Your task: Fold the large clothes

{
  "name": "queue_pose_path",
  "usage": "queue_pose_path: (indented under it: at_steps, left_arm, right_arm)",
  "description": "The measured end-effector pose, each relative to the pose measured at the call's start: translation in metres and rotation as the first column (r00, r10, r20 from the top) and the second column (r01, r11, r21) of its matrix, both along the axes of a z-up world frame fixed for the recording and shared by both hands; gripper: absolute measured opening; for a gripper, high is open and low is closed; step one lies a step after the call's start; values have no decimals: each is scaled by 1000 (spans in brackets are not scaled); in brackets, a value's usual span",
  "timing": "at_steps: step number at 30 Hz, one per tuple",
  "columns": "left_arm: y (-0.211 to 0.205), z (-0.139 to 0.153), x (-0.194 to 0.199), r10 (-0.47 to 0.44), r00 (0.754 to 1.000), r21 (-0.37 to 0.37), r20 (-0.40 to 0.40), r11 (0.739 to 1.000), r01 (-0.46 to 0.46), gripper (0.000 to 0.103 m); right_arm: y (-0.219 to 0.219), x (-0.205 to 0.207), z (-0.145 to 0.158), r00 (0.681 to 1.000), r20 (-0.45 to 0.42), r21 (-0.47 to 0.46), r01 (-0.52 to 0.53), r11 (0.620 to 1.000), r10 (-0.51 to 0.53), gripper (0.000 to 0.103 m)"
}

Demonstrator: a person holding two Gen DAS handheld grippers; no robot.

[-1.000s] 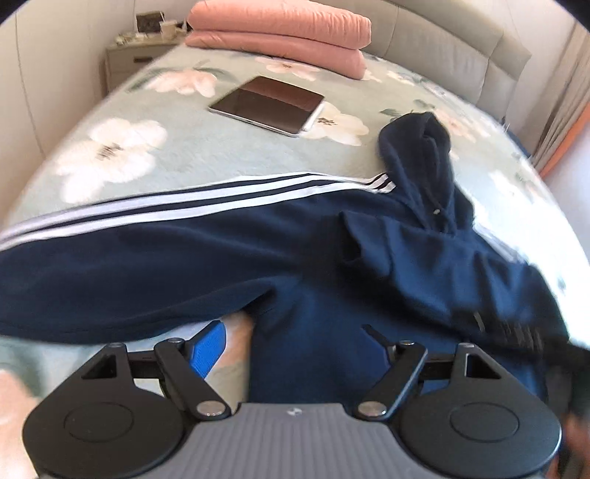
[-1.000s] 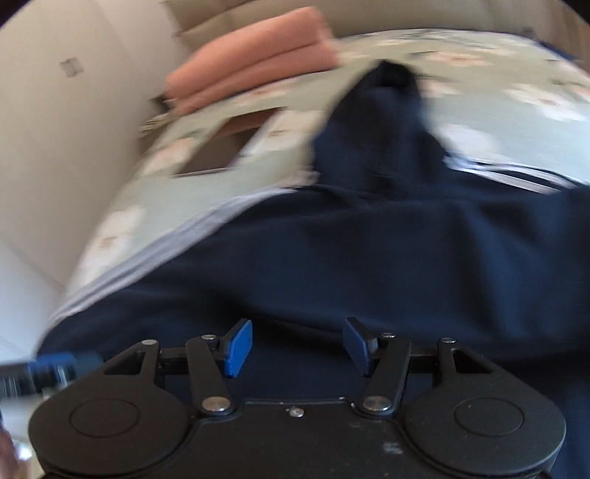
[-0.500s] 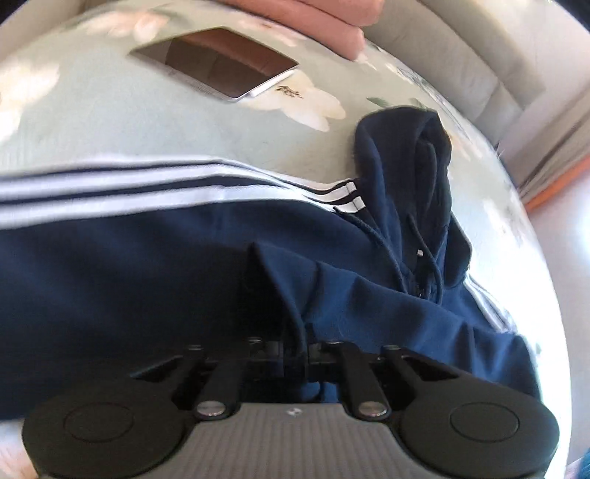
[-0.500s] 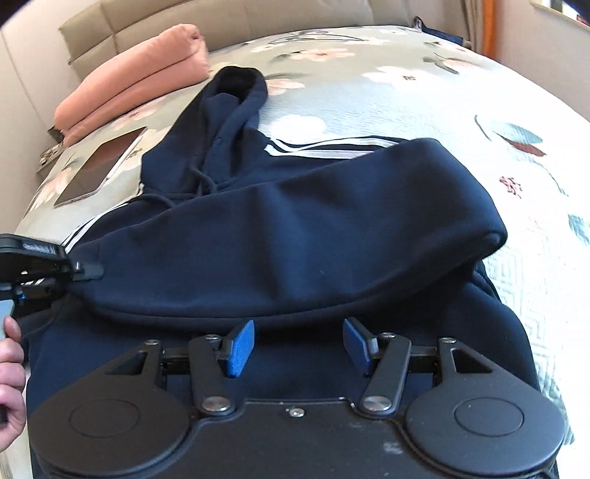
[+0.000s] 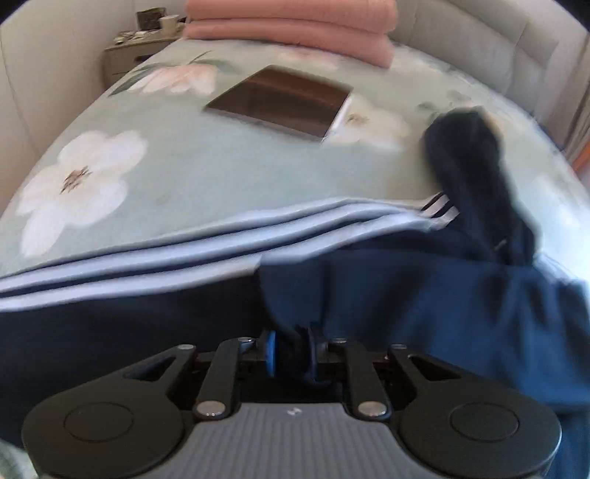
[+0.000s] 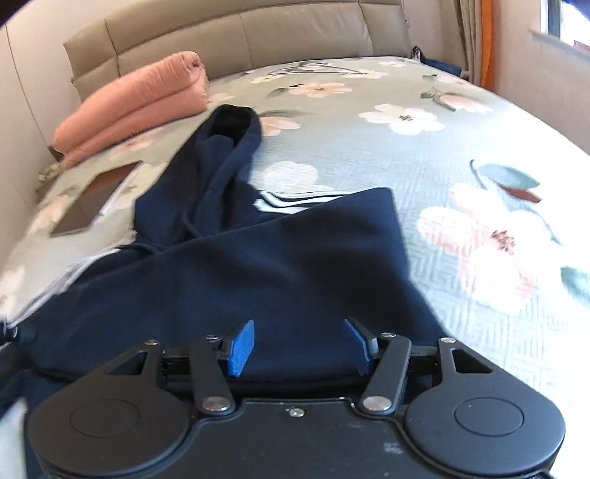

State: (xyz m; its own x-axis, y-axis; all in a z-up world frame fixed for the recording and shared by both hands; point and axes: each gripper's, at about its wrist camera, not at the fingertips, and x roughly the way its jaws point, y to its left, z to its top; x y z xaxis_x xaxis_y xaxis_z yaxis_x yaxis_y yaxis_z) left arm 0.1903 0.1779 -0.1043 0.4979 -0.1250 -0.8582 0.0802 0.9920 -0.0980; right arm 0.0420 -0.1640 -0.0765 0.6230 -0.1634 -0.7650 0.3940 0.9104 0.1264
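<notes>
Folding was barely begun: we had one sleeve [image 6: 295, 250] of the hoodie [image 6: 206, 191] across its body, left gripper [image 5: 289, 353] clamped on fabric, right gripper [image 6: 300, 346] wide, holding nothing.

Bright daylight floods both views, seemingly from the window [image 6: 560, 25] at the far right, washing out the pale bedspread [image 6: 461, 154] there. The left wrist view is smeared by motion blur – the hoodie [image 5: 461, 294] and tablet [image 5: 280, 99] edges go soft – while the right one stays sharper. Fisheye distortion bends the edges, with dark vignetted corners – the navy cloth loses detail in shadow
</notes>
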Motion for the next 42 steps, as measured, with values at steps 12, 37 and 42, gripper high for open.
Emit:
queue_pose_path:
  at_steps: [12, 37, 42]
  left_arm:
    - [-27, -31, 8, -31, 999, -112, 13, 993, 32, 19]
    - [337, -21, -125, 858, 511, -269, -54, 480, -835, 51]
    - [354, -37, -102, 857, 513, -341, -49, 469, -815, 60]
  right_arm:
    - [10, 61, -58, 977, -204, -105, -87, 991, 64, 25]
    - [159, 0, -35, 844, -274, -52, -492, 869, 461, 36]
    - [155, 4, -38, 849, -278, -15, -472, 882, 450, 38]
